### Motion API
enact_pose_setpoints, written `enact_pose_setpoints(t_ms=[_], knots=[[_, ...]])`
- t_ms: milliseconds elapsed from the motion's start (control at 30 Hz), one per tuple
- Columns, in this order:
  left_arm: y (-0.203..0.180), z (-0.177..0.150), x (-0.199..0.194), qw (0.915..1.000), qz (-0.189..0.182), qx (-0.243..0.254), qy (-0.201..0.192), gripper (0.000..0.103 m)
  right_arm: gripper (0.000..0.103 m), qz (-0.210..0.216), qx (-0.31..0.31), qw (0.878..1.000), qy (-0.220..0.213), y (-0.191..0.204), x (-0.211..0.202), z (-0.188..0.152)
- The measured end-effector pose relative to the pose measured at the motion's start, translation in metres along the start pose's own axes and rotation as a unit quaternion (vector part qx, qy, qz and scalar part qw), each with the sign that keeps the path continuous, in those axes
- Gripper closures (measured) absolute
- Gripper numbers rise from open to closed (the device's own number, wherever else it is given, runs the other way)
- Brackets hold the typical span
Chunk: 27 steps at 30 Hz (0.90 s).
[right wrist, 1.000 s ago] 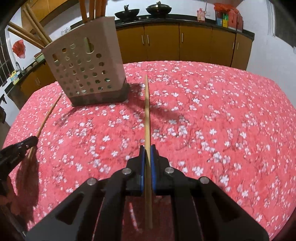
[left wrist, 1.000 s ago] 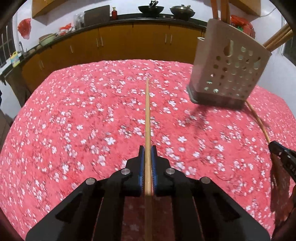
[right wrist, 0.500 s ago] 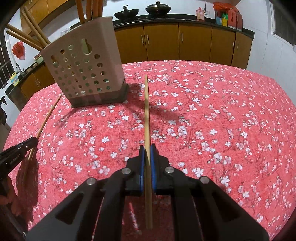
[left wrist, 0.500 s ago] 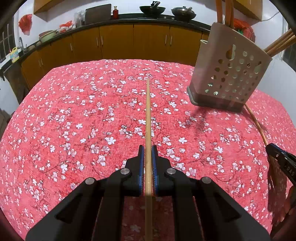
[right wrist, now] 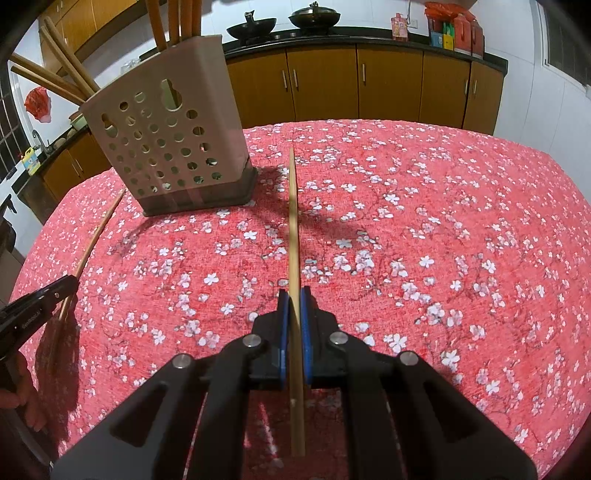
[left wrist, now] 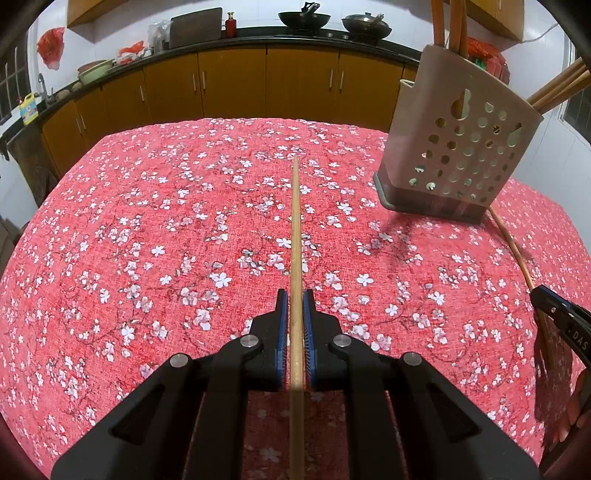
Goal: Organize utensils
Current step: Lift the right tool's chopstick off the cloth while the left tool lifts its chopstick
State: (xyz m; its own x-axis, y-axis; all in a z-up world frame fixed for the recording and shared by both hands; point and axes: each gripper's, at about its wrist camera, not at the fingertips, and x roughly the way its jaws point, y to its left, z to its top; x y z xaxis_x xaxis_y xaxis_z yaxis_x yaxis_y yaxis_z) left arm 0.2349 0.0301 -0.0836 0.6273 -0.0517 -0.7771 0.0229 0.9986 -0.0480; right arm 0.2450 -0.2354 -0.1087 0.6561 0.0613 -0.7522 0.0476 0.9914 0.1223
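My left gripper (left wrist: 295, 299) is shut on a wooden chopstick (left wrist: 296, 229) that points straight ahead above the table. My right gripper (right wrist: 294, 297) is shut on another wooden chopstick (right wrist: 293, 221), also pointing forward. A beige perforated utensil holder (left wrist: 458, 147) stands on the table to the right in the left wrist view and to the left in the right wrist view (right wrist: 166, 144). Several chopsticks stick out of its top. Each view shows the other gripper's chopstick at its side (left wrist: 511, 243) (right wrist: 96, 236).
The table wears a red cloth with white blossoms (left wrist: 166, 221). Brown kitchen cabinets (left wrist: 236, 88) and a dark counter with woks (left wrist: 304, 16) run behind it. The right gripper's tip shows at the right edge of the left wrist view (left wrist: 554, 310).
Both grippers have drawn back and lifted slightly with their chopsticks. The holder looks a little farther off and more upright in both views.
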Motion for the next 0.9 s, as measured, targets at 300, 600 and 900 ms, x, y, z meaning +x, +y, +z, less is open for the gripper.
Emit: enact_pose_setpoints(t_ms=[300, 600, 900], knots=[[0.0002, 0.0004, 0.0004, 1.0000, 0.000, 0.000, 0.000, 0.093, 0.095, 0.001, 0.000, 1.000, 0.000, -0.0003, 0.0001, 0.0000], [0.0002, 0.0009, 0.0008, 1.0000, 0.000, 0.000, 0.000, 0.093, 0.095, 0.001, 0.000, 1.000, 0.000, -0.0004, 0.0003, 0.0001], [-0.0090, -0.0065, -0.0030, 0.9999, 0.004, 0.016, 0.001, 0.086, 0.095, 0.003, 0.001, 1.000, 0.000, -0.0005, 0.0003, 0.0001]])
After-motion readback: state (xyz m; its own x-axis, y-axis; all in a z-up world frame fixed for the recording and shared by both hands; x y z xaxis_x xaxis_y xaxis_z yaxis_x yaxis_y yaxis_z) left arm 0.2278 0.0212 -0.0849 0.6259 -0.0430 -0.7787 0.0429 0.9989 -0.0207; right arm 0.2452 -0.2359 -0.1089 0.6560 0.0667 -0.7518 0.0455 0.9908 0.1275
